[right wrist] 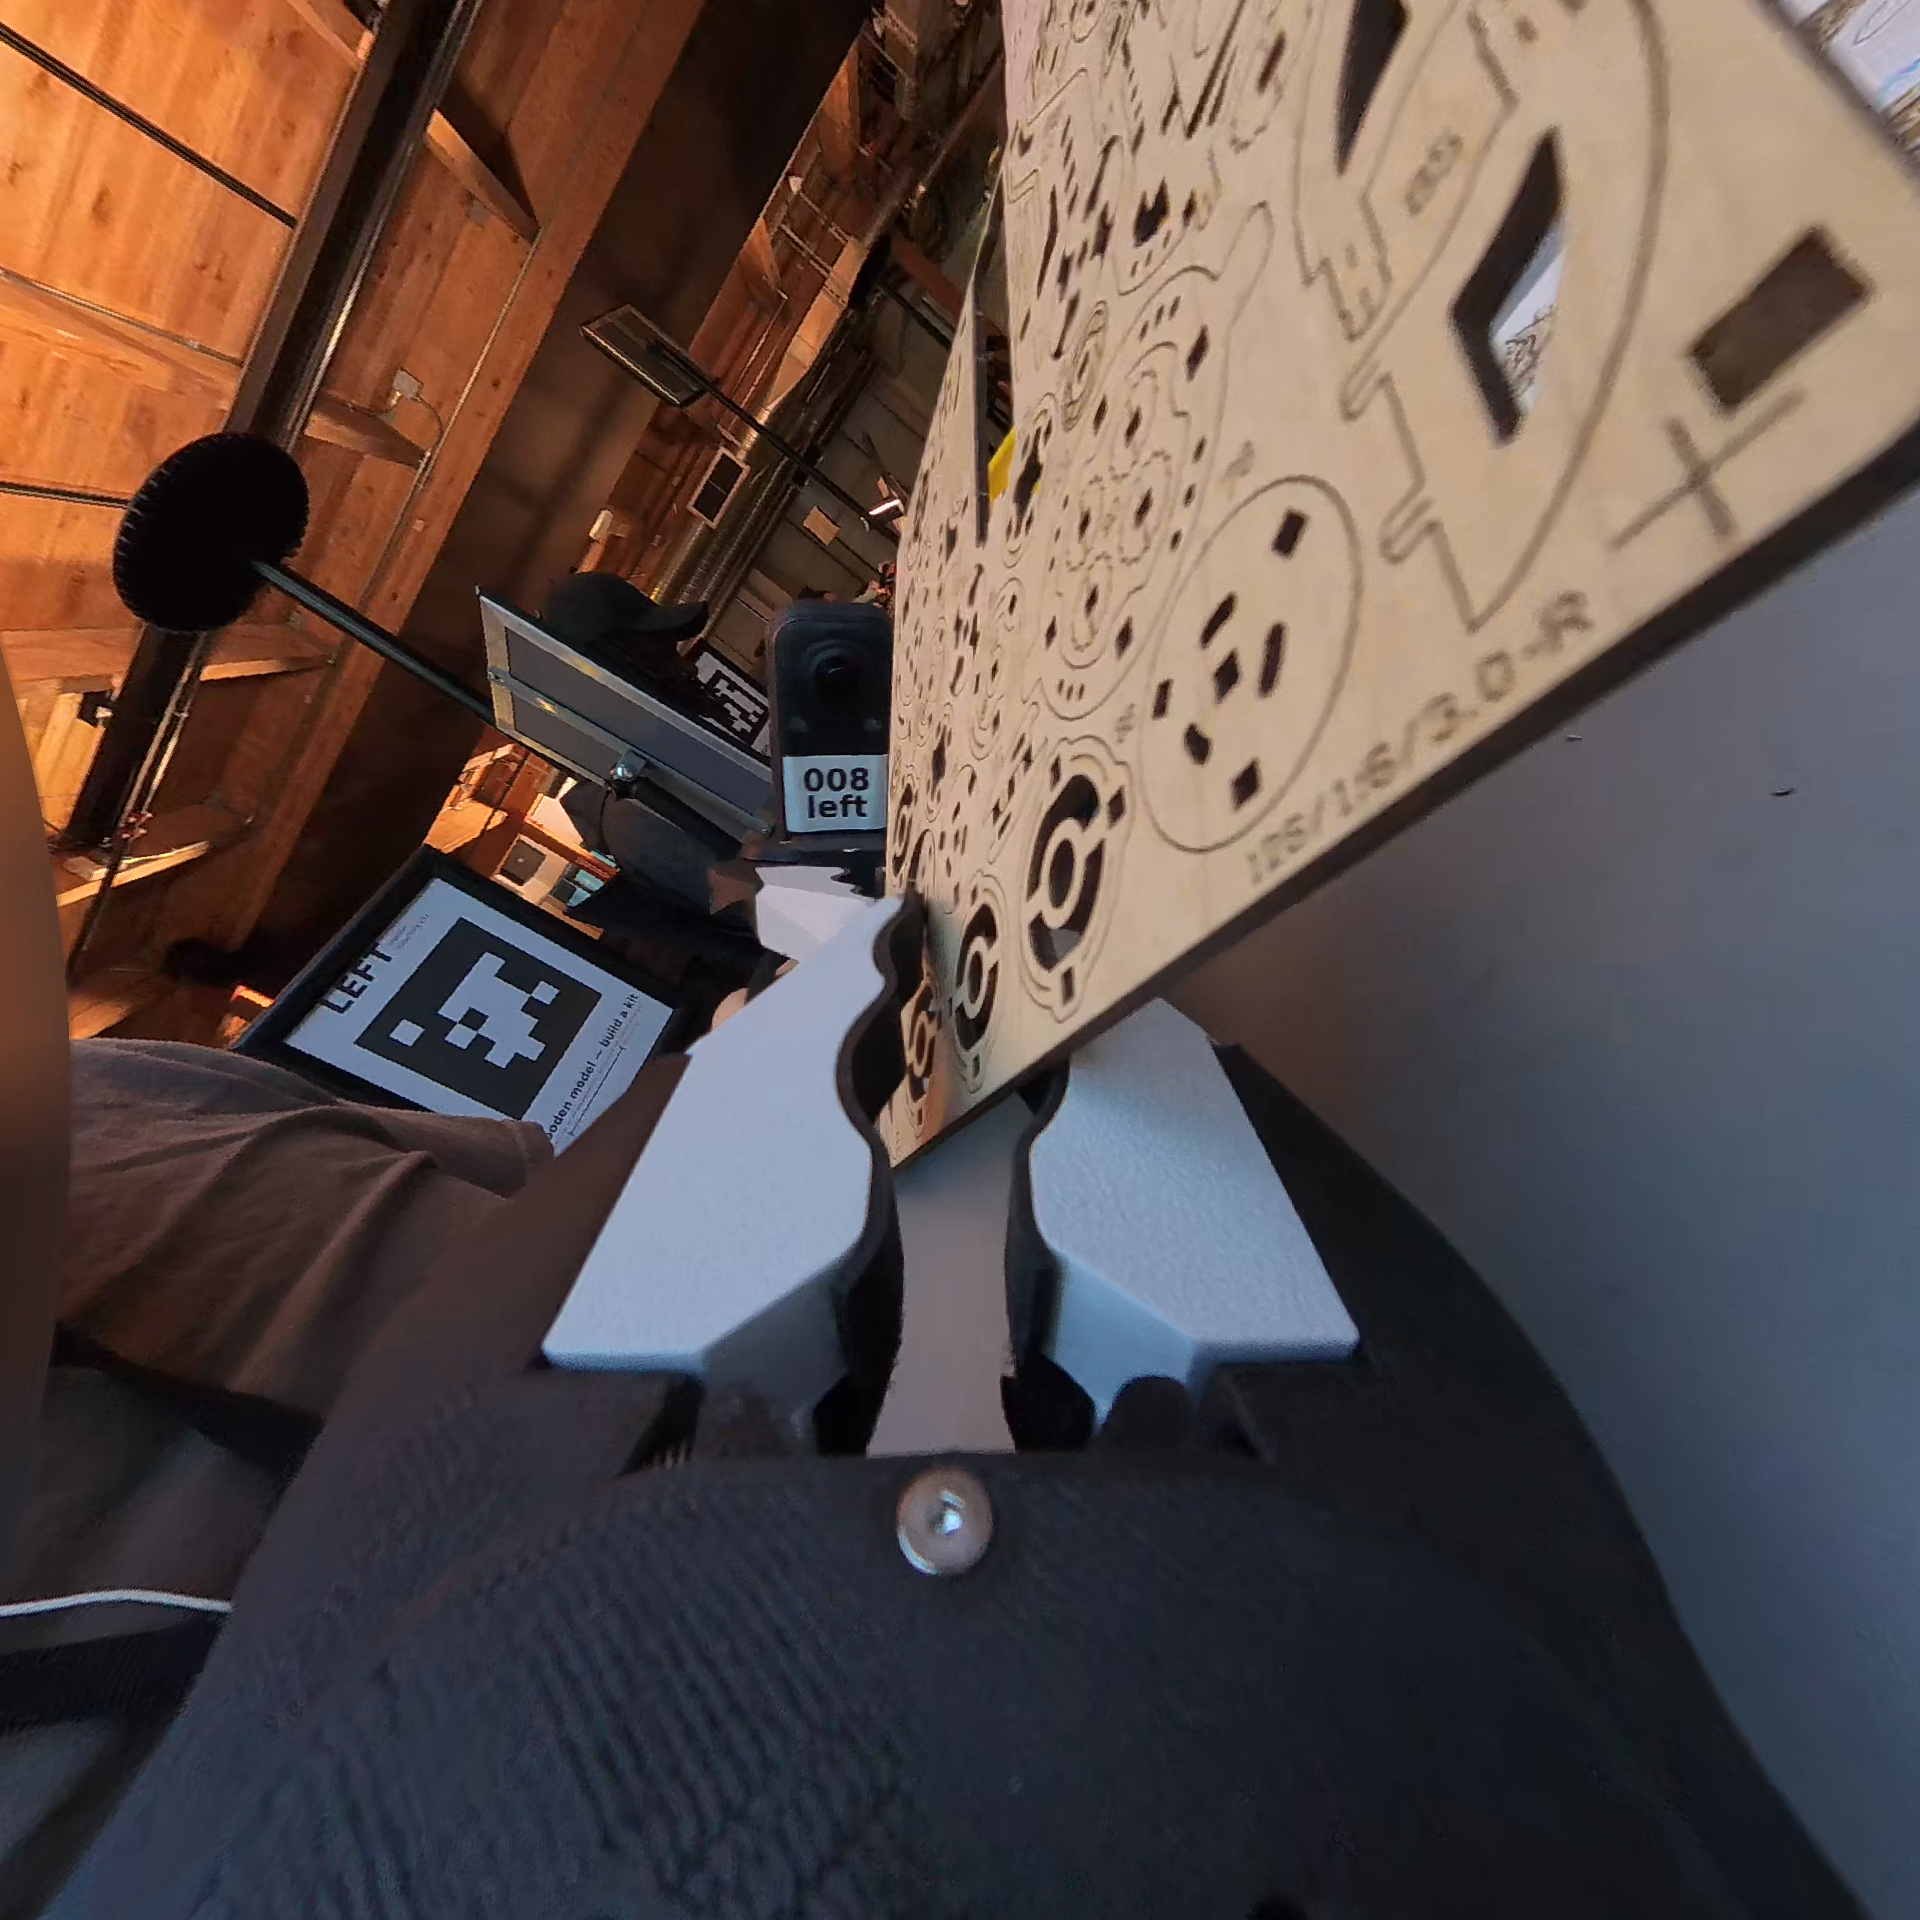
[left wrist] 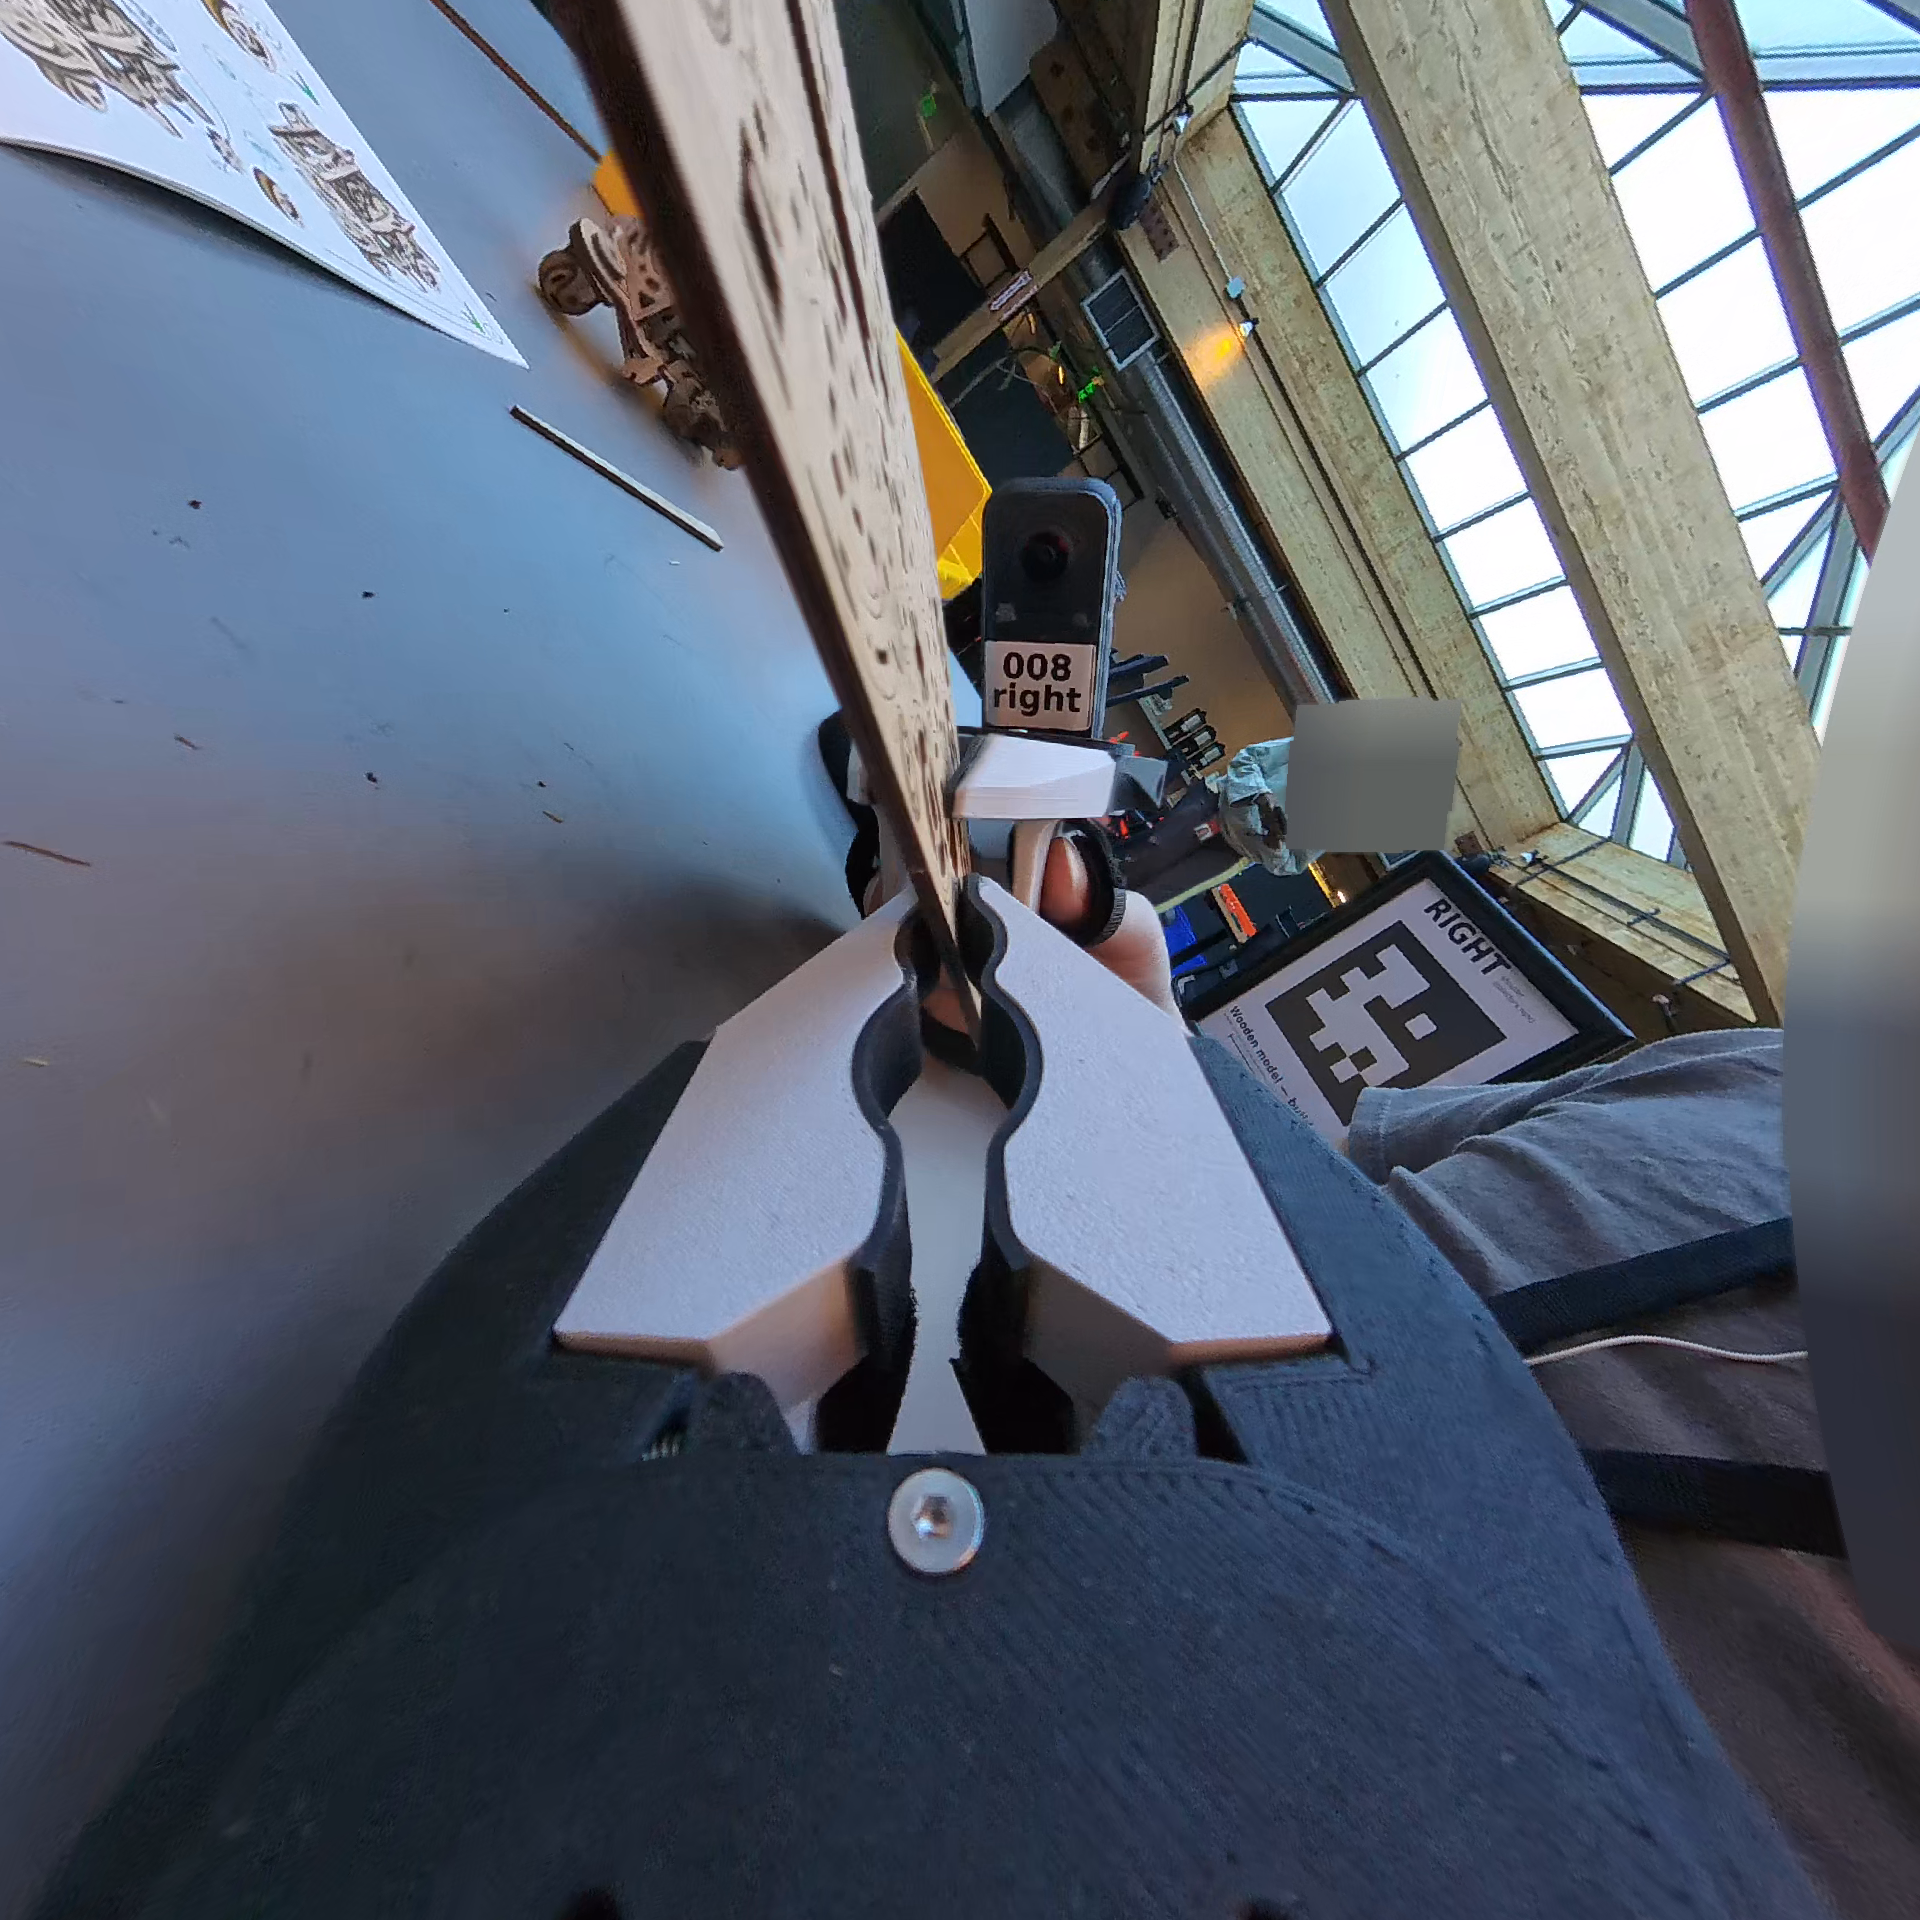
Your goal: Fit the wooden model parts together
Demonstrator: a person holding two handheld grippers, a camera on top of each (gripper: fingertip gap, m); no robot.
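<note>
A thin laser-cut wooden parts sheet (left wrist: 821, 343) is held on edge above the grey table (left wrist: 312, 779). My left gripper (left wrist: 940, 920) is shut on its near edge. The sheet's flat face, with many cut outlines and holes, fills the right wrist view (right wrist: 1351, 436). My right gripper (right wrist: 987, 997) is shut on its lower corner. The right gripper also shows in the left wrist view (left wrist: 1023, 800), just beyond the sheet and close to my left fingertips. The left gripper's camera body (right wrist: 831, 717) peeks from behind the sheet. A partly built wooden model (left wrist: 639, 332) lies on the table beyond.
A printed instruction sheet (left wrist: 218, 145) lies at the table's far left. A thin wooden strip (left wrist: 613, 476) lies near the model. A yellow bin (left wrist: 951, 468) stands behind the sheet. Framed marker signs (left wrist: 1403, 997) (right wrist: 468, 1013) stand near a person's lap. My left and right fingertips are right by each other. Left tips and right tips are each some 30 cm from the partly built wooden model (left wrist: 639, 332).
</note>
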